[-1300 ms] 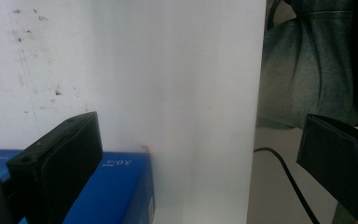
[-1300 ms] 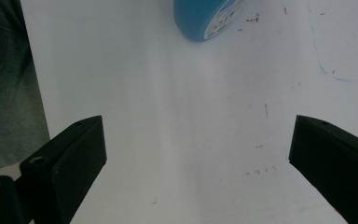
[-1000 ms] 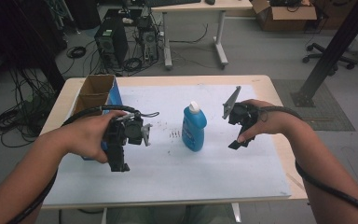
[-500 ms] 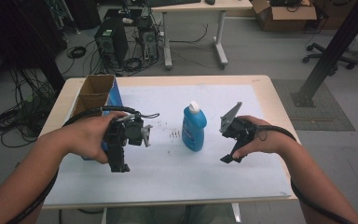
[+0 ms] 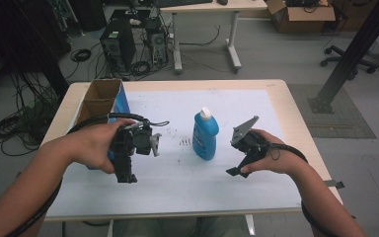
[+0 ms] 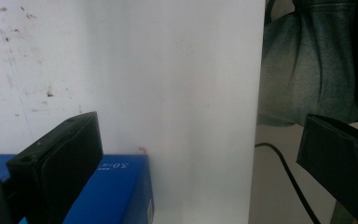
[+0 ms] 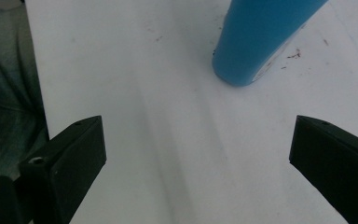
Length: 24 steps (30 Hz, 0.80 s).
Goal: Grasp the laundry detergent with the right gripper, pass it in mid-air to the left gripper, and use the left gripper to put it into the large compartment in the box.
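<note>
high view: blue detergent bottle (image 5: 206,137) with a white cap stands upright near the middle of the white sheet (image 5: 187,187) that covers the table (image 5: 296,123). left gripper (image 5: 127,174) is held in the person's left hand (image 5: 96,145) to the left of the bottle, well apart from it, its jaws pointing down toward the near edge. right gripper (image 5: 234,171) sits in the right hand (image 5: 269,160) just to the right of the bottle, near it but not touching. an open cardboard box (image 5: 100,96) with a blue side stands at the table's left edge, behind the left hand.

left gripper view: both black jaws are spread wide with nothing between them. below them lie the white sheet (image 6: 168,93), a corner of a blue box (image 6: 116,191) by one jaw, and blue denim (image 6: 307,65) past the sheet's edge.

right gripper view: jaws are released, wide apart and empty. the bottle's blue base (image 7: 256,42) rests on the white sheet (image 7: 168,140) ahead of the jaws, toward the upper right, clear of both. denim cloth (image 7: 4,93) shows at the left edge.
</note>
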Available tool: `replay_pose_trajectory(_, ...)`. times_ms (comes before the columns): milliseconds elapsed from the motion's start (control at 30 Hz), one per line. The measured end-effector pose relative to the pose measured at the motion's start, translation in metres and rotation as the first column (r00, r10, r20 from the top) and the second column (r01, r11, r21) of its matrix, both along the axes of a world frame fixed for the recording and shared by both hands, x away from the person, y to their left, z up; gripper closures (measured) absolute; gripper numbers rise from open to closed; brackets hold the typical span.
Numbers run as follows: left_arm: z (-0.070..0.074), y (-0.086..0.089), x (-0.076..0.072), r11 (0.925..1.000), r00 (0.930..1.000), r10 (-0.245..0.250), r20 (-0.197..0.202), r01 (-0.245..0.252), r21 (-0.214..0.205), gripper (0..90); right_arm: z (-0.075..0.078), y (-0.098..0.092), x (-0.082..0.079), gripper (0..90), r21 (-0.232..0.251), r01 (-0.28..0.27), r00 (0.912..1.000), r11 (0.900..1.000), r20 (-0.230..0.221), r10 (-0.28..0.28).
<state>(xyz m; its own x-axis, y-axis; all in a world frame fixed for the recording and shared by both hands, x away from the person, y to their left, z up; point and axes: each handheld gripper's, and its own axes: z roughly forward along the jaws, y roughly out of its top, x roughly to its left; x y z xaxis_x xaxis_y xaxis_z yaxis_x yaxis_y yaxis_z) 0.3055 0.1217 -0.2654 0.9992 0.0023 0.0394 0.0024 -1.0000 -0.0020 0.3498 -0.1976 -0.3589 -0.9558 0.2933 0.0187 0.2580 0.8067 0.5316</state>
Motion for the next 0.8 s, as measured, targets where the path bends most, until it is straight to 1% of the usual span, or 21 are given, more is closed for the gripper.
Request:
replay_pose_trajectory(33,0.0,0.0,0.0,1.0,1.0,0.0,-0.001,0.0,0.001,0.5,-0.001,0.0,-0.001,3.4,0.016,0.023,0.9997,0.9996,0.007,-0.023)
replay_pose_trajectory(67,0.0,0.0,0.0,1.0,1.0,0.0,-0.001,0.0,0.002,0.5,-0.001,0.0,-0.001,3.4,0.016,0.023,0.9997,0.9996,0.007,-0.023)
replay_pose_trajectory(167,0.001,0.001,0.0,1.0,1.0,0.003,0.002,-0.003,-0.008,0.5,-0.005,-0.001,-0.002,3.3,0.041,0.056,0.9981,0.9976,0.021,-0.057)
replay_pose_trajectory(200,0.002,0.001,0.0,0.9999,1.0,0.006,0.003,-0.006,-0.009,0.5,-0.005,-0.001,-0.002,3.3,0.041,0.056,0.9981,0.9976,0.021,-0.057)
replay_pose_trajectory(233,0.003,0.002,0.0,0.9999,1.0,0.009,0.002,-0.009,-0.009,0.5,-0.006,-0.001,-0.003,3.3,0.062,0.071,0.9971,0.9956,0.024,-0.072)
replay_pose_trajectory(267,0.004,0.002,0.0,0.9999,1.0,0.008,0.003,-0.008,-0.008,0.5,-0.006,-0.001,-0.003,3.3,0.062,0.071,0.9971,0.9956,0.024,-0.072)
replay_pose_trajectory(300,0.004,0.002,0.0,0.9998,0.9999,0.011,0.007,-0.01,-0.015,0.5,-0.007,0.0,-0.004,3.2,0.078,0.086,0.9955,0.9932,0.032,-0.089)
replay_pose_trajectory(333,0.005,0.002,0.0,0.9999,0.9999,0.011,0.005,-0.011,-0.01,0.5,-0.007,0.0,-0.004,3.2,0.078,0.086,0.9955,0.9932,0.032,-0.089)
replay_pose_trajectory(367,0.005,0.002,0.0,0.9999,0.9999,0.011,0.007,-0.011,-0.012,0.5,-0.008,0.0,-0.005,3.0,0.093,0.1,0.9937,0.9906,0.041,-0.104)
replay_pose_trajectory(400,0.005,0.002,0.0,0.9998,0.9999,0.012,0.009,-0.012,-0.014,0.5,-0.008,0.0,-0.005,3.0,0.093,0.1,0.9937,0.9906,0.041,-0.104)
replay_pose_trajectory(433,0.005,0.002,0.0,0.9999,0.9999,0.011,0.008,-0.01,-0.005,0.5,-0.009,0.001,-0.005,3.0,0.113,0.114,0.9916,0.987,0.049,-0.12)
replay_pose_trajectory(467,0.005,0.002,0.0,0.9999,0.9999,0.011,0.008,-0.01,-0.005,0.5,-0.009,0.001,-0.005,3.0,0.113,0.114,0.9916,0.987,0.049,-0.12)
replay_pose_trajectory(500,0.006,0.001,0.0,0.9999,0.9999,0.01,0.009,-0.01,-0.01,0.5,-0.01,0.002,-0.006,2.8,0.14,0.141,0.9857,0.98,0.071,-0.152)
replay_pose_trajectory(533,0.006,0.001,0.0,0.9999,0.9999,0.01,0.009,-0.01,-0.01,0.5,-0.01,0.002,-0.006,2.8,0.14,0.141,0.9857,0.98,0.071,-0.152)
replay_pose_trajectory(567,0.006,0.001,0.001,0.9998,0.9999,0.011,0.01,-0.011,-0.016,0.5,-0.012,0.003,-0.006,2.6,0.167,0.167,0.9804,0.9718,0.077,-0.181)
replay_pose_trajectory(600,0.006,0.001,0.001,0.9997,0.9999,0.011,0.01,-0.01,-0.02,0.5,-0.012,0.003,-0.006,2.6,0.167,0.167,0.9804,0.9718,0.077,-0.181)
replay_pose_trajectory(633,0.006,0.0,0.001,0.9999,0.9999,0.008,0.01,-0.008,-0.015,0.5,-0.014,0.004,-0.007,2.4,0.192,0.173,0.9782,0.966,0.08,-0.191)
replay_pose_trajectory(667,0.006,0.0,0.001,0.9999,0.9999,0.008,0.01,-0.008,-0.015,0.5,-0.014,0.004,-0.007,2.4,0.192,0.173,0.9782,0.966,0.08,-0.191)
replay_pose_trajectory(800,0.006,-0.001,0.001,0.9998,0.9998,0.008,0.016,-0.008,-0.016,0.5,-0.02,0.008,-0.008,2.5,0.224,0.186,0.9751,0.9567,0.077,-0.208)
